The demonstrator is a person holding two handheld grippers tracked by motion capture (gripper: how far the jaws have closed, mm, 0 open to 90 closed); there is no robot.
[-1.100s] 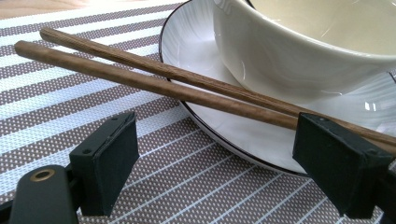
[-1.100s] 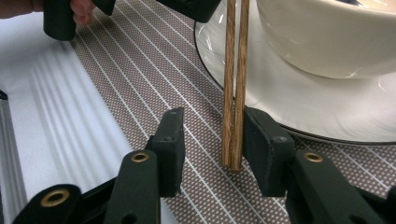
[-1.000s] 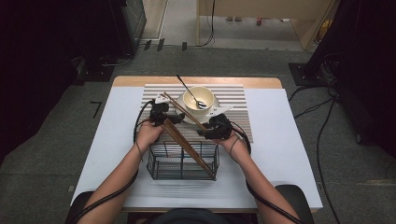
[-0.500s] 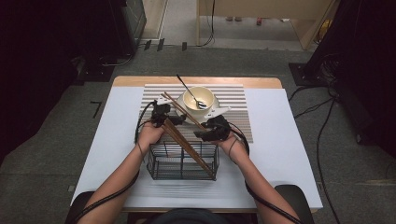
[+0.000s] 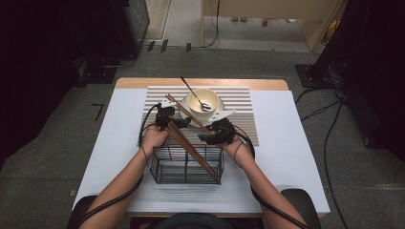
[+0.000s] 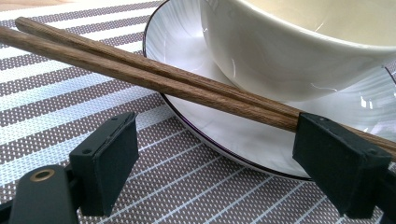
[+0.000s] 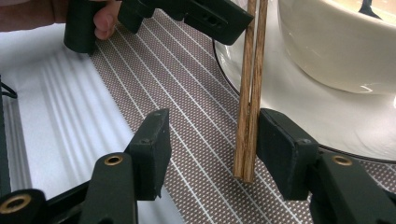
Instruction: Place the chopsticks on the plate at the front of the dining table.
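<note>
In the right gripper view, the right gripper [image 7: 212,154] is seen with its jaws apart, having just been opening; a pair of brown chopsticks [image 7: 250,88] stands between them, lying against the right-hand jaw while a wide gap is left to the other jaw, so no clamping is shown. In the left gripper view, the left gripper [image 6: 233,168] is likewise held with jaws apart, and the chopsticks [image 6: 154,77] are seen passing across behind its right-hand jaw, unclamped. The sticks are laid over the rim of a white saucer [image 6: 243,140], on which a cream bowl [image 6: 299,51] is set, all upon a striped placemat [image 6: 56,107]. In the high view, a spoon [image 5: 193,93] is seen resting in the bowl, and a wire basket [image 5: 186,164] is placed just before the hands on the white table [image 5: 286,143].
</note>
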